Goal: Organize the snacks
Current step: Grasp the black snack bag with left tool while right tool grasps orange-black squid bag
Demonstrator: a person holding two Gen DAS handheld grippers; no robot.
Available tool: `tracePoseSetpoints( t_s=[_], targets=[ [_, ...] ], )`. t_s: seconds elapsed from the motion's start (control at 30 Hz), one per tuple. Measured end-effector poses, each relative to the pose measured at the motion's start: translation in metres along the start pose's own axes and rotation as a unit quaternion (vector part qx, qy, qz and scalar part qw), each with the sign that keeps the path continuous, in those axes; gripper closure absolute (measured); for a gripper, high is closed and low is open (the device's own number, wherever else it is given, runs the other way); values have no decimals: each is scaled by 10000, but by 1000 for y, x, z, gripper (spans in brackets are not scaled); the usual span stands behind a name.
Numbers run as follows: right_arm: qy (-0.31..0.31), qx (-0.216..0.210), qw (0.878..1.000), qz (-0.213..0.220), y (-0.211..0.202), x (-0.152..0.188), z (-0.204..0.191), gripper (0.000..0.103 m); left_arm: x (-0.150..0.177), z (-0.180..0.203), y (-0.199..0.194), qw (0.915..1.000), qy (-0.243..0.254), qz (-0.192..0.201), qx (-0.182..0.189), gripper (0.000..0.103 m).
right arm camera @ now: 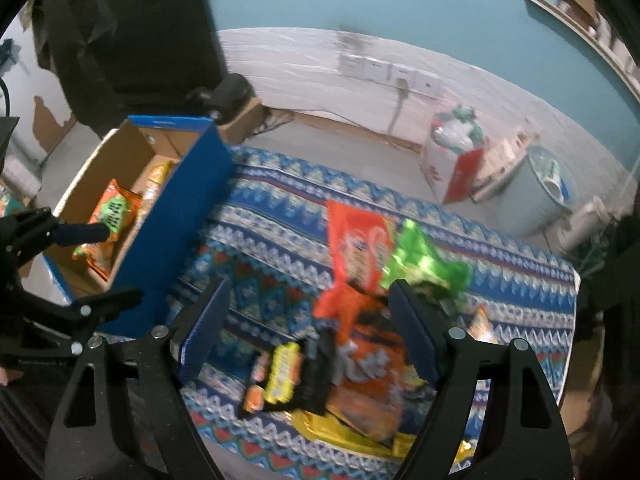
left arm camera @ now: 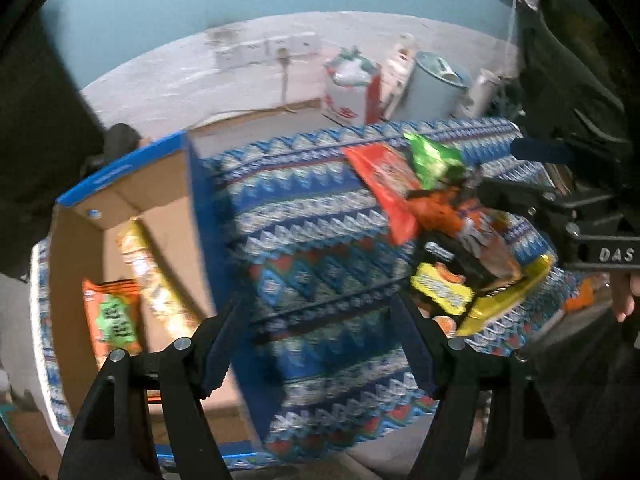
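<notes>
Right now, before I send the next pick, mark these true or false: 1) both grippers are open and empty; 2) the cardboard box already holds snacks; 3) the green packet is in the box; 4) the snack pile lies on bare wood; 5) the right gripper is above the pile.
1) True: the left gripper and the right gripper both show spread fingers with nothing between them.
2) True: the cardboard box holds an orange packet and a yellow packet.
3) False: the green packet lies on the patterned cloth, outside the box.
4) False: the snack pile rests on the patterned cloth.
5) True: the pile sits between its fingers in the right wrist view.
</notes>
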State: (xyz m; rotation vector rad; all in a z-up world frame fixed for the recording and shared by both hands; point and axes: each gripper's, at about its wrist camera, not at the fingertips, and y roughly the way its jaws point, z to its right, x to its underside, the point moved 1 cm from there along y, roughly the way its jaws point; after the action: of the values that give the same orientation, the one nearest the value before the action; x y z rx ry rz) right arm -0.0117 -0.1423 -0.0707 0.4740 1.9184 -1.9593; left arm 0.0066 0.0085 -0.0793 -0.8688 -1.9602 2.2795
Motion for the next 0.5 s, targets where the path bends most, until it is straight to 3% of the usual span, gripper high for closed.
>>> tracePoseSetpoints(
  t_s=[0.2, 0.5],
  targets=[
    [327, 123, 9993, -143, 2, 28, 37, 23, -1, 38, 12, 9994, 230, -120, 250, 28],
    [565, 159, 9977, -344, 8, 60, 67, 23, 5, 89, 43, 9947, 886, -458, 244, 28]
  ],
)
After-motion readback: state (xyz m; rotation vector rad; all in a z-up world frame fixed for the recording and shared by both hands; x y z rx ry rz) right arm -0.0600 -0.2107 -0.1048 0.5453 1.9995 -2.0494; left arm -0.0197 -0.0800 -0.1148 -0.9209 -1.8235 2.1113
